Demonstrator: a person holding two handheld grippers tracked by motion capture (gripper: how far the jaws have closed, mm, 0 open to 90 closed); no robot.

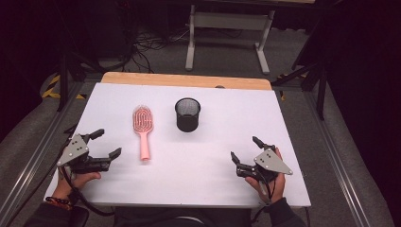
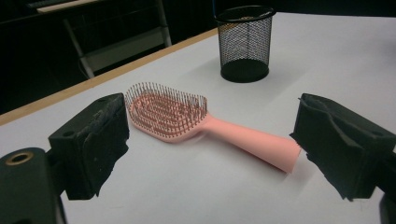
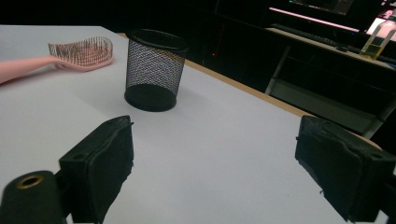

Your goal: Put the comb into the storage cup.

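A pink hairbrush lies flat on the white desk, bristles up, head toward twelve o'clock and handle toward six, with a black mesh pen cup standing upright just beside it at three o'clock, apart from it. The left tongs are held spread wide at about nine o'clock of the handle, nothing between them; in the left gripper view the brush is framed between the two jaws but not touched. The right tongs are likewise spread and empty, well apart at four o'clock of the cup.

Judged from here, a pick-up of the brush could fail if the smooth, tapering handle is pinched near its end — it would likely pivot or slip out. A grip across the bristles would probably skid. If the brush is meant for the cup, a tilted entry could tip the light mesh cup over.

The desk surface is a plain white sheet with a wooden edge at twelve o'clock — beyond it, a dim room with grey floor, cables and a table frame.
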